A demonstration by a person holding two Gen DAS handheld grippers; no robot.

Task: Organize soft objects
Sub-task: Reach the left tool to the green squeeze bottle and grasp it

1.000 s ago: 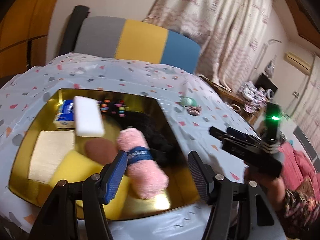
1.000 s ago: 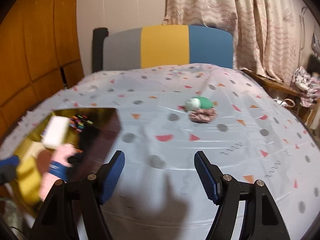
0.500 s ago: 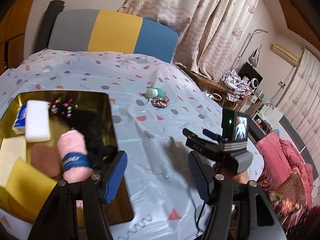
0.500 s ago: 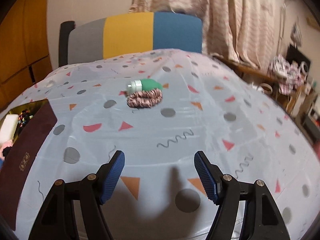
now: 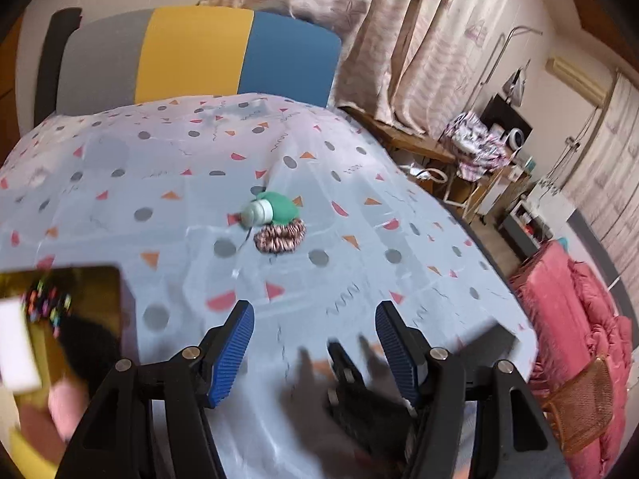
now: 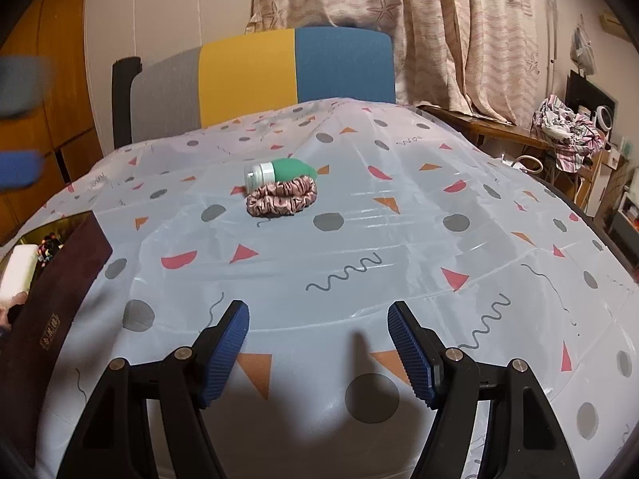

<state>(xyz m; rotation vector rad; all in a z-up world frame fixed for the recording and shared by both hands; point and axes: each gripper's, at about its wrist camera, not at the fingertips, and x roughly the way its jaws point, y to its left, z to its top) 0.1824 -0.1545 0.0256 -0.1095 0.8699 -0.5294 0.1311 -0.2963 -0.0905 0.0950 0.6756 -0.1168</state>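
Note:
A pink patterned scrunchie [image 6: 282, 198] lies mid-table with a green squeeze bottle [image 6: 279, 171] on its side just behind it; both show in the left wrist view too, scrunchie [image 5: 280, 235] and bottle [image 5: 270, 209]. My right gripper [image 6: 318, 353] hovers open over the cloth, nearer than the pair, with nothing between its fingers. My left gripper [image 5: 314, 350] is open and empty, and the blurred right gripper [image 5: 361, 391] shows low between its fingers. The gold box [image 5: 102, 285] at the left holds a white sponge [image 5: 16, 345], a pink roll [image 5: 66, 405] and other soft items.
A patterned plastic cloth [image 6: 399, 239] covers the table. A grey, yellow and blue chair back [image 6: 255, 80] stands behind it. The box's dark wall [image 6: 56, 291] rises at the left edge. Curtains, a cluttered side table [image 6: 495, 127] and pink bedding [image 5: 575, 319] lie to the right.
My left gripper has swung right, away from the gold box toward the scrunchie and bottle. My right gripper also shifted right early on, then held still. Both stay open.

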